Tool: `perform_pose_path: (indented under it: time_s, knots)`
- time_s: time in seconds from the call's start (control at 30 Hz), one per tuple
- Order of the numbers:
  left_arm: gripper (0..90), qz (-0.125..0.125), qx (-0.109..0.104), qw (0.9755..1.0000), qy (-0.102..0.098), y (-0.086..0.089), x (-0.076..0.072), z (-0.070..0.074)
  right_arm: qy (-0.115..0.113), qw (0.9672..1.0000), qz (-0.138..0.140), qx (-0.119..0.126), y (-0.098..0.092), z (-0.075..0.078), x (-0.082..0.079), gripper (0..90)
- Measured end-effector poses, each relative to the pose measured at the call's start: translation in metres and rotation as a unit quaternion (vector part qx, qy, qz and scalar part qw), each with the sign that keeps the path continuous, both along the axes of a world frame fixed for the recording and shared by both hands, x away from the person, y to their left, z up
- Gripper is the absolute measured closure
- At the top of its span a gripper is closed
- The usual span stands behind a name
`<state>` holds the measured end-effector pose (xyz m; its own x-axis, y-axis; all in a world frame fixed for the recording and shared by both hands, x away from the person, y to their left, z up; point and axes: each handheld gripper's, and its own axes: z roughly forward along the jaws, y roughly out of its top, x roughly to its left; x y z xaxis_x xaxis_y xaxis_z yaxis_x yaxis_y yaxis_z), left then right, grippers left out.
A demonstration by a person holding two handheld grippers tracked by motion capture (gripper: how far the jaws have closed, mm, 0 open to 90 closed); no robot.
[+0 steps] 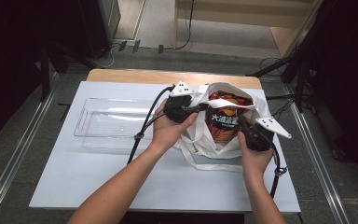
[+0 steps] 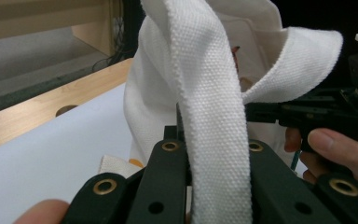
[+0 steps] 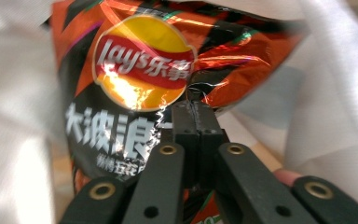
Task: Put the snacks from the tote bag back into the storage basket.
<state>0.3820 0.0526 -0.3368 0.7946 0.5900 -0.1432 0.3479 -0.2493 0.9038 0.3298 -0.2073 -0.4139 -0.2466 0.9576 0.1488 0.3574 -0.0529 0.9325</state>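
Note:
A white canvas tote bag (image 1: pixel 200 135) stands on the table right of centre, its mouth held wide. Inside it is an orange and black Lay's chips bag (image 1: pixel 223 122), logo side facing the right gripper view (image 3: pixel 140 65). My left gripper (image 1: pixel 200 108) sits at the tote's left rim, shut on the white webbing strap (image 2: pixel 214 116) that runs up between its jaws (image 2: pixel 213 142). My right gripper (image 1: pixel 242 125) is at the tote's right side, jaws pressed together (image 3: pixel 195 107) and pinching a crinkled edge of the chips bag. White tote fabric (image 3: pixel 335 70) surrounds the chips bag.
A clear plastic tray (image 1: pixel 114 122) lies on the white table top (image 1: pixel 98 177) left of the tote, and the left gripper's cable crosses its right end. A wooden table edge (image 1: pixel 135 75) runs behind it. Loose tote straps (image 1: pixel 205 164) trail toward the front.

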Motion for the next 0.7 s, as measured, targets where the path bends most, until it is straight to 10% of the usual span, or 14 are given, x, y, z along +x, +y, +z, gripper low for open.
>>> perform_pose_path:
  time_s: [0.27, 0.53, 0.7]
  knots:
    - [65.6, 0.023, -0.014, 0.9995, -0.019, -0.008, 0.009, 0.012, -0.011, 0.9984, 0.048, -0.029, -0.001, -0.003, -0.017, 90.0]
    - [81.3, 0.069, -0.057, 0.9934, 0.072, -0.001, 0.048, 0.001, -0.011, 0.9959, 0.08, -0.041, -0.006, -0.007, -0.031, 90.0]
    - [82.9, 0.073, -0.006, 0.9897, 0.122, -0.006, 0.061, -0.026, -0.027, 0.9935, 0.103, -0.039, -0.01, -0.006, -0.038, 90.0]
